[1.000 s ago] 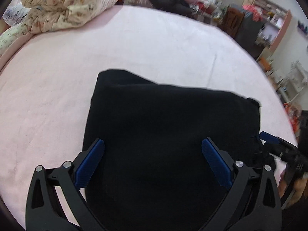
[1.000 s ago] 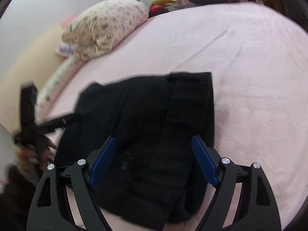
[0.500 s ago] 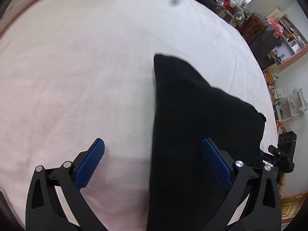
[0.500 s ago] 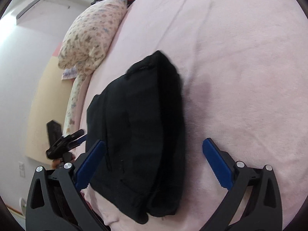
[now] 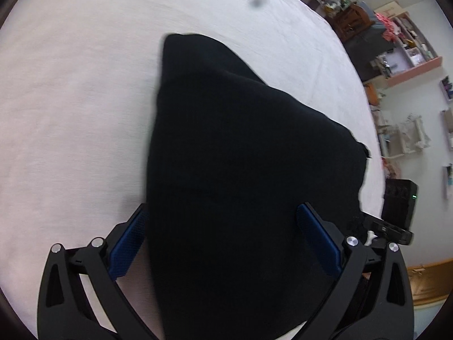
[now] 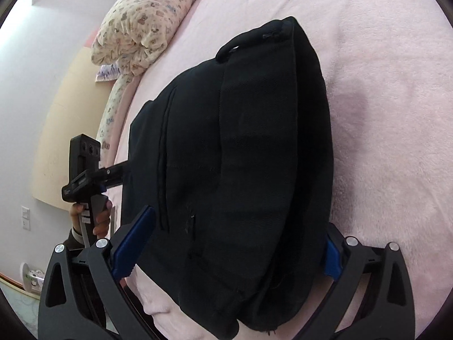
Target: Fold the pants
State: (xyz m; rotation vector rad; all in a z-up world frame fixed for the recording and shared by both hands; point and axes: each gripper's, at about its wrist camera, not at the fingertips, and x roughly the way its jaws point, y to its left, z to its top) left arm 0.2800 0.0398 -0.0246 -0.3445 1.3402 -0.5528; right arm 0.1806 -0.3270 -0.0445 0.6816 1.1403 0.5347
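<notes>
The black pants (image 5: pixel 243 153) lie folded into a thick bundle on the pink bed (image 5: pixel 70 107). My left gripper (image 5: pixel 223 243) is open, its blue pads on either side of the bundle's near end. In the right wrist view the pants (image 6: pixel 240 155) show stacked layers, a seam and a waistband edge. My right gripper (image 6: pixel 229 243) is open too and straddles the bundle's other end, the right pad partly hidden behind the cloth. The left gripper's body (image 6: pixel 85 175) shows at the bundle's far left edge, held by a hand. The right gripper's body (image 5: pixel 396 215) shows at the pants' right edge.
A floral quilt and pillow (image 6: pixel 147 19) lie at the bed's head against a white wall. Shelves and cluttered furniture (image 5: pixel 396 48) stand beyond the bed's far right edge. Pink bed surface (image 6: pixel 390 90) spreads right of the bundle.
Both grippers have tilted and moved in low over the folded pants, one at each end. The open jaws now straddle the bundle instead of hovering above it.
</notes>
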